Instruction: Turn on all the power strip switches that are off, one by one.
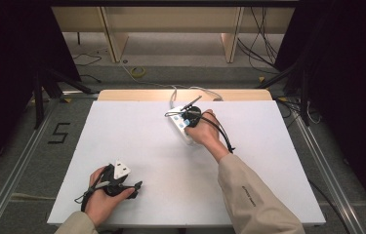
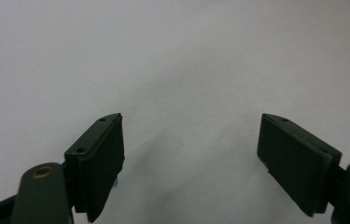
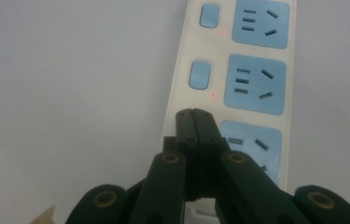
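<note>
A white table top [image 1: 136, 146] sits in a dim workshop, with wooden furniture legs and loose cables on the grey floor beyond its far edge. Far of centre, the right gripper [image 3: 195, 116] is clenched, its two black jaws pressed flat together with nothing between them, the tip poised over a white power strip [image 3: 182, 88] where the nearest switch would be; whether it touches is unclear. The job in hand looks like pressing that switch, so the closed tip should come straight down on the button, gently, without sliding onto the blue socket face [image 3: 252, 149] beside it or shoving the strip. Near the front left, the left gripper [image 2: 191, 154] rests released, jaws wide apart over bare table. Counted in the right gripper view: one strip, three blue sockets, two blue switches [image 3: 199, 74], two small red lights [image 3: 213, 95], and two grippers overall.
</note>
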Motion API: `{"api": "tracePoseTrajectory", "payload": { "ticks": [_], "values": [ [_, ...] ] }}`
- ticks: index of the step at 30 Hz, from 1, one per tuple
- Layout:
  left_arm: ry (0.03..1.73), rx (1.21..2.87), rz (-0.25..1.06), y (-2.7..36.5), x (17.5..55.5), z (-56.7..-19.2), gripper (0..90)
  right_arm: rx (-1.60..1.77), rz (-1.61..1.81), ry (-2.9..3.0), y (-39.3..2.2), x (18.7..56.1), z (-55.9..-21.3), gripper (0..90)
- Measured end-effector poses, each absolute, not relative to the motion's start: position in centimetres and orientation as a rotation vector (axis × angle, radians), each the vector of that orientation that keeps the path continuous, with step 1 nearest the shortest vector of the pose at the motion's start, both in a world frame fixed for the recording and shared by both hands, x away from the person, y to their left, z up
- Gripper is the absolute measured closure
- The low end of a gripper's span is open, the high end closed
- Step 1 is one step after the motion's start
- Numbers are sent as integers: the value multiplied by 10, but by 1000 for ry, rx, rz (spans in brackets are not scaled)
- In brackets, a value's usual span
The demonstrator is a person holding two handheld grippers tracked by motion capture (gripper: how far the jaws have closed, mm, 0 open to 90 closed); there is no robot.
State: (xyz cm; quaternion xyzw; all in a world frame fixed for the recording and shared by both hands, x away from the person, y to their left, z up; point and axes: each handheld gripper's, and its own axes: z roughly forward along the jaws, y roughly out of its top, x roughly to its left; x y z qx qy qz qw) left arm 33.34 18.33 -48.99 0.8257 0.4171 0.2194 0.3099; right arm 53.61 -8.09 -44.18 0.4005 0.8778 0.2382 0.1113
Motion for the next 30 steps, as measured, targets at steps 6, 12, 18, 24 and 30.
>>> {"api": "tracePoseTrajectory", "payload": {
  "ticks": [6,12,18,24,30],
  "values": [
    [1103,2180,580,183,334,-490,229,1167,716,2563,-83,535,-441,900],
    [1101,2181,582,183,333,-490,229,1146,730,2561,-86,531,-436,896],
    [1102,2181,581,183,333,-490,229,1131,740,2568,-91,526,-435,866],
    [1103,2181,581,183,334,-490,229,1125,756,2574,-99,521,-435,836],
    [1104,2182,580,183,333,-491,229,1122,781,2568,-108,514,-433,801]
  ]
}}
